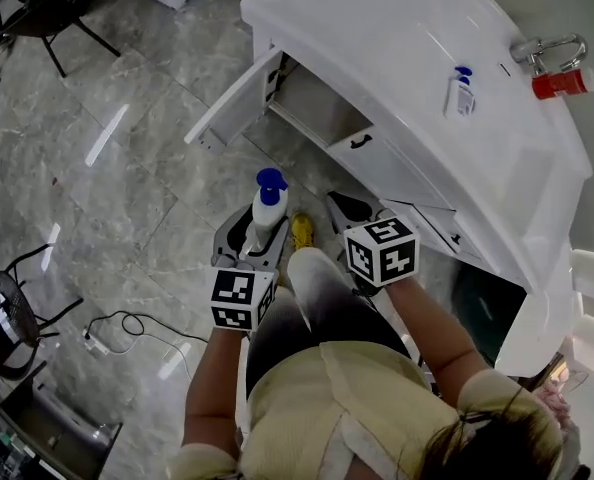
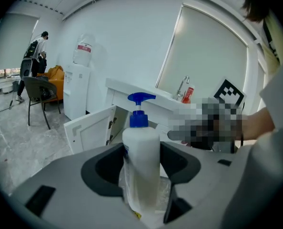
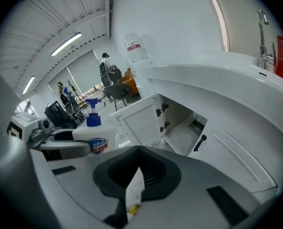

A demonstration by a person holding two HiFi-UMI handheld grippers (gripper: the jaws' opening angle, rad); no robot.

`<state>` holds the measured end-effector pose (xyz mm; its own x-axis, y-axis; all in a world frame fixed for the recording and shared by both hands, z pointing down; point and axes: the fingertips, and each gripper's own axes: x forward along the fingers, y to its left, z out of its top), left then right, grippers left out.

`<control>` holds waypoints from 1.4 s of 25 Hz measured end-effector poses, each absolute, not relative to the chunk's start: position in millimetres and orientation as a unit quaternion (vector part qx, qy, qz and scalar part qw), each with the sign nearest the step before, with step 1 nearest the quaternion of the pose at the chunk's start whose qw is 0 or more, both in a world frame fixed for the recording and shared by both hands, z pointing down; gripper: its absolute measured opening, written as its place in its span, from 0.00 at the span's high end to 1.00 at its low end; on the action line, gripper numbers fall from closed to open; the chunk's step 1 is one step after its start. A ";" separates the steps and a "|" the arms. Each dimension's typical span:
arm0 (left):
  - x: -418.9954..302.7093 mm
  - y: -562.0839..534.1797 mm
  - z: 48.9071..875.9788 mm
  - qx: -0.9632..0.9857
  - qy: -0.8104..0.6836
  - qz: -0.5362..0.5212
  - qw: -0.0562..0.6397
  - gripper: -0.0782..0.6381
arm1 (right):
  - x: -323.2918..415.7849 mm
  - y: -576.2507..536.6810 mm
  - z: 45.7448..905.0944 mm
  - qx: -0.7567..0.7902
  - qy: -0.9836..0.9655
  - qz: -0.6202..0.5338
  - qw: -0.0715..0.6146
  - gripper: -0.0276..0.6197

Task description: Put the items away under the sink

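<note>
Grey marble floor fronts a white sink cabinet, one door open. Just before it, left gripper fingers clamp a white blue-topped plastic pump bottle; right gripper fingers pinch a thin white wrapper.

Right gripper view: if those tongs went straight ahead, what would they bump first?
Probably the open white cabinet door. The right tongs, pinching a thin plastic bag, point at it, with the space under the sink just to its right. How far off is hard to tell.

Black chair, water dispenser
</note>
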<state>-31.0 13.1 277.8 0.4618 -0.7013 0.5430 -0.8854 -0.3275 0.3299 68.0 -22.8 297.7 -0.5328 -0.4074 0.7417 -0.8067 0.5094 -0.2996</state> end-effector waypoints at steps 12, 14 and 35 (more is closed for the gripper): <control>-27.6 -11.7 353.1 0.792 -0.493 0.162 0.322 0.52 | 62.3 -57.3 363.4 0.371 -0.807 0.322 0.328 0.92; -24.7 -17.8 364.7 0.793 -0.492 0.166 0.320 0.52 | 64.3 -63.8 373.3 0.376 -0.804 0.324 0.326 0.92; 2.9 -82.0 484.9 0.793 -0.500 0.144 0.316 0.52 | 85.7 -108.1 495.3 0.414 -0.770 0.349 0.338 0.92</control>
<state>2.9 -82.0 484.9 0.4575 -0.7027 0.5449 -0.8849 -0.2997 0.3565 85.7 -108.1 495.3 -0.4288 -0.4010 0.8095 -0.8730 0.4143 -0.2572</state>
